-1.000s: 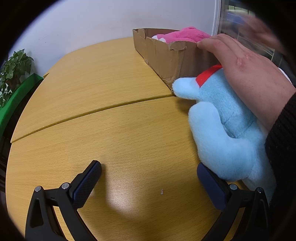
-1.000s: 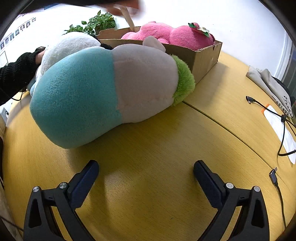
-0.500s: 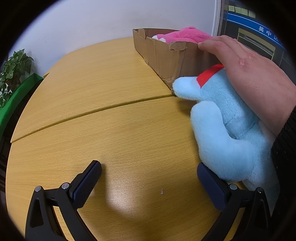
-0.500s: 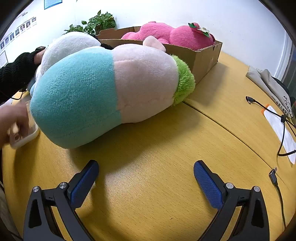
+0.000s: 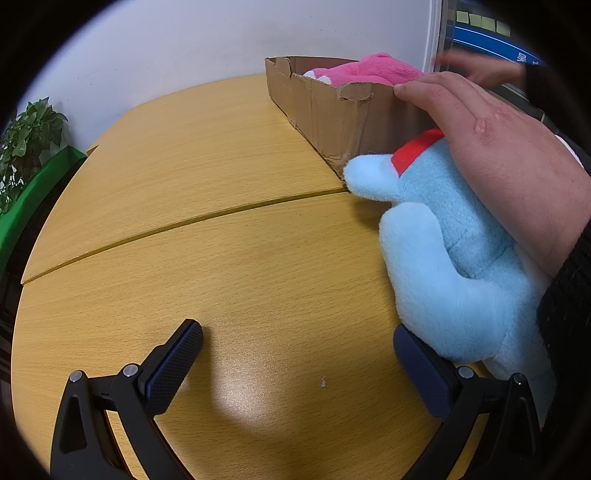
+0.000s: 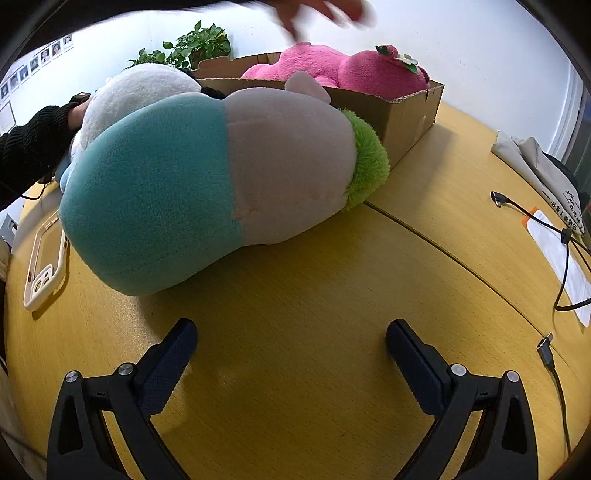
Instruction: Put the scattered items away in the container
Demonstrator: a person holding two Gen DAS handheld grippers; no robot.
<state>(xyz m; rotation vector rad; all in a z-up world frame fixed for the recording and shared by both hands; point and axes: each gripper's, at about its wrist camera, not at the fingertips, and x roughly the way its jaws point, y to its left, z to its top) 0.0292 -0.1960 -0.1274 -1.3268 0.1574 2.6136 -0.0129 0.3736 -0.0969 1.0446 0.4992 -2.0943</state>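
Observation:
A cardboard box (image 5: 325,107) at the far side of the wooden table holds a pink plush (image 5: 373,72); box (image 6: 402,114) and pink plush (image 6: 351,70) also show in the right wrist view. A light blue plush (image 5: 454,258) with a red collar lies by the box, a bare hand (image 5: 491,147) resting on it. My left gripper (image 5: 297,350) is open and empty, its right finger touching the blue plush. A teal, cream and green plush (image 6: 221,181) lies ahead of my right gripper (image 6: 291,347), which is open and empty. A white plush (image 6: 136,92) lies behind it.
A phone case (image 6: 44,266) lies left of the teal plush. Cables (image 6: 546,236), a paper slip and a folded cloth (image 6: 535,170) sit at the right. Potted plants (image 5: 26,147) stand beyond the table's left edge. A blurred hand (image 6: 321,14) moves above the box.
Both grippers have stayed still and open. A hand set the phone case on the table left of the teal plush, then lifted away above the box.

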